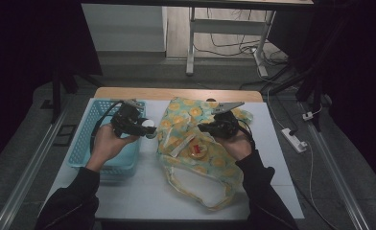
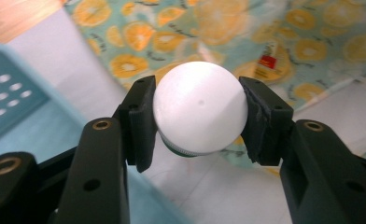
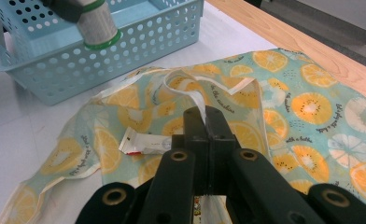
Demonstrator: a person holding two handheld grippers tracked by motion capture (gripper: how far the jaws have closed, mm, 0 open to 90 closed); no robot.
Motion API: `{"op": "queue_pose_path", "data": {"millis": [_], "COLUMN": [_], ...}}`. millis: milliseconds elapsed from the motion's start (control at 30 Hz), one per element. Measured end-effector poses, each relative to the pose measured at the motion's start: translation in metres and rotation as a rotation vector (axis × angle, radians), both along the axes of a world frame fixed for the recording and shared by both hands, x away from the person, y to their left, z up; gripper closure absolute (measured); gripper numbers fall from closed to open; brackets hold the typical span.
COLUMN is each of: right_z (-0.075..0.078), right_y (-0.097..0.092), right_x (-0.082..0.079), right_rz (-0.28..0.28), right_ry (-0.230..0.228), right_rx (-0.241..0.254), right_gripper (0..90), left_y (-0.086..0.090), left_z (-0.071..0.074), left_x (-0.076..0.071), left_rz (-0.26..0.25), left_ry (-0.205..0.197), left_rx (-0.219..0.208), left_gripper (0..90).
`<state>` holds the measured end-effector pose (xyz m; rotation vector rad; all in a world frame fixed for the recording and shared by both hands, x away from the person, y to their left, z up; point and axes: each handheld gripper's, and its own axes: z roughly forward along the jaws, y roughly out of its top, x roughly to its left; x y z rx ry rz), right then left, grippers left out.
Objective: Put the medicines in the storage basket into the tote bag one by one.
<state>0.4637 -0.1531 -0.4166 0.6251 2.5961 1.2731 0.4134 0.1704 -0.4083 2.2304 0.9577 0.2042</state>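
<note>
**Moving the bottle from the bag to the basket**

The left gripper (image 2: 197, 121) has its jaws part-way closed on a small white bottle (image 2: 200, 114), one pad on each side of the round cap. The right gripper (image 3: 204, 126) is fully closed, pinching the pale strap (image 3: 190, 91) of the orange-print bag (image 1: 200, 148).

To do the step well, the left gripper should likely carry the bottle clear of the blue basket (image 1: 88, 143) wall beside it, then lower it inside before the jaws part. The grip sits on a rounded surface, so a steady, level carry appears advisable. The right gripper should keep the strap pinched so the bag stays put.

The left gripper view shows the pad contact on the cap. The right gripper view shows the bottle's printed label and green band, above the basket. The high view shows the bottle (image 1: 149, 128) ahead of the left gripper (image 1: 145, 129), between basket and bag, and a small packet (image 1: 197, 150) lying on the bag just below the right gripper (image 1: 203, 128).
</note>
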Motion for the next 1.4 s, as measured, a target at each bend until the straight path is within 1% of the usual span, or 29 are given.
{"op": "queue_pose_path", "data": {"millis": [233, 400, 533, 567, 733, 1033, 1100, 1267, 1400], "right_z": [-0.001, -0.001, -0.001, -0.001, -0.001, -0.001, 0.000, 0.000, -0.001], "right_y": [0.001, 0.001, 0.001, 0.001, 0.001, 0.001, 0.001, 0.000, 0.000], "right_x": [0.000, 0.000, 0.000, 0.000, 0.000, 0.000, 0.000, 0.000, 0.001], "right_rz": [0.000, 0.000, 0.000, -0.001, 0.000, 0.000, -0.001, -0.002, -0.005], "right_ry": [0.002, 0.001, 0.001, 0.001, 0.001, 0.001, -0.001, -0.002, 0.000], "right_rx": [-0.002, -0.002, 0.000, 0.000, -0.002, -0.002, -0.001, 0.000, -0.001], "right_gripper": [89.2, 89.2, 89.2, 89.2, 89.2, 89.2, 89.2, 89.2, 89.2], "left_y": [-0.023, -0.041, -0.055, -0.058, -0.078, -0.105, -0.109, -0.118, -0.125], "left_z": [-0.002, -0.004, -0.007, -0.007, -0.013, -0.025, -0.026, -0.032, -0.038], "left_x": [-0.006, -0.009, -0.010, -0.009, -0.007, 0.002, 0.004, 0.011, 0.016], "left_rz": [-0.065, -0.101, -0.130, -0.143, -0.169, -0.196, -0.198, -0.203, -0.202], "left_ry": [0.001, 0.001, -0.004, -0.005, -0.006, -0.011, -0.013, -0.018, -0.022], "left_rx": [-0.002, -0.001, 0.000, 0.011, 0.015, 0.033, 0.039, 0.035, 0.050], "left_gripper": [50.3, 50.3, 50.3, 50.3, 50.2, 50.2, 50.2, 50.2, 50.2]}}
